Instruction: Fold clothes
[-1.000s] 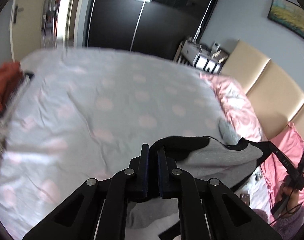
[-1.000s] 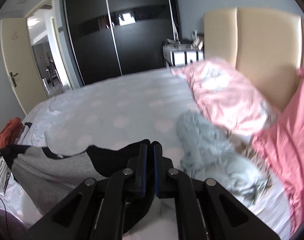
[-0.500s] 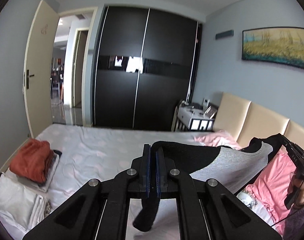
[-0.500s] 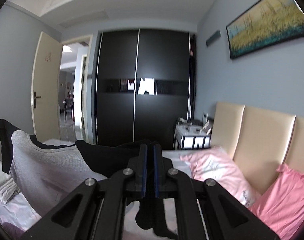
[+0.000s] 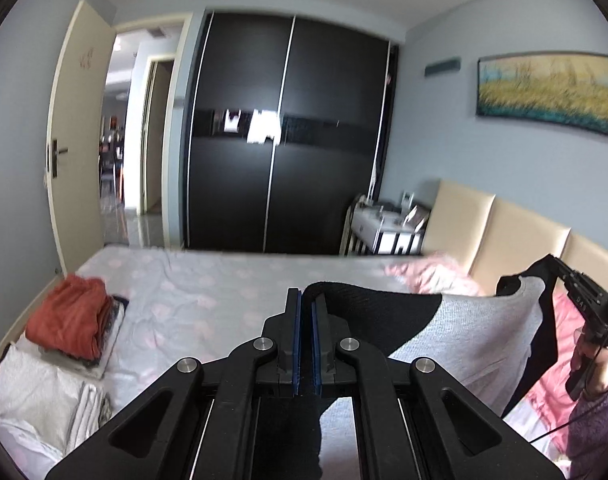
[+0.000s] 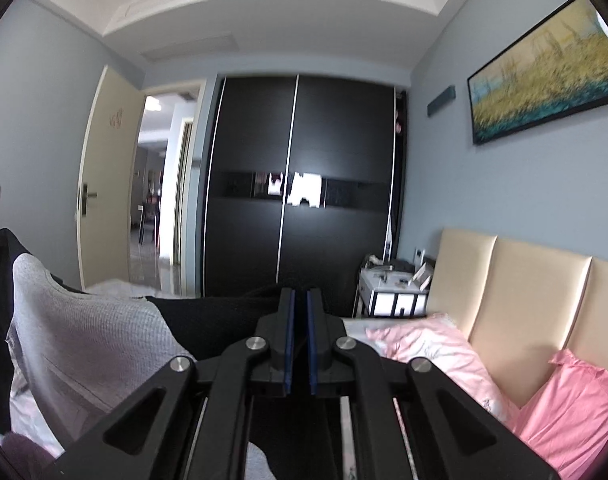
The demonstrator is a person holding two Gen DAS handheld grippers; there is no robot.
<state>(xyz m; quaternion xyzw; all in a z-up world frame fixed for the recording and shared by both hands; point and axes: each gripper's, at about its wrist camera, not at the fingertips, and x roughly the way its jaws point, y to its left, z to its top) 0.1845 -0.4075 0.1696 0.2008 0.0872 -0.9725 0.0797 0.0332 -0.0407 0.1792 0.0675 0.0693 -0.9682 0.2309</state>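
A grey and black sweater (image 5: 464,332) hangs stretched in the air between my two grippers, above the bed. My left gripper (image 5: 307,300) is shut on one black shoulder of it. My right gripper (image 6: 298,300) is shut on the other black shoulder; the grey body (image 6: 84,340) sags to its left. In the left wrist view the right gripper (image 5: 584,300) shows at the far right, held by a hand in a purple sleeve.
The bed (image 5: 208,300) has a grey sheet with pink dots. Folded clothes, orange on top (image 5: 72,316), and a white stack (image 5: 40,400) lie at its left edge. Pink pillows (image 6: 432,344) lean on the beige headboard (image 6: 524,288). A black wardrobe (image 5: 288,136) stands behind.
Both grippers have lifted the sweater up off the bed and tilted level, so the views swung from the sheet to the room. The sweater now hangs spread between them.
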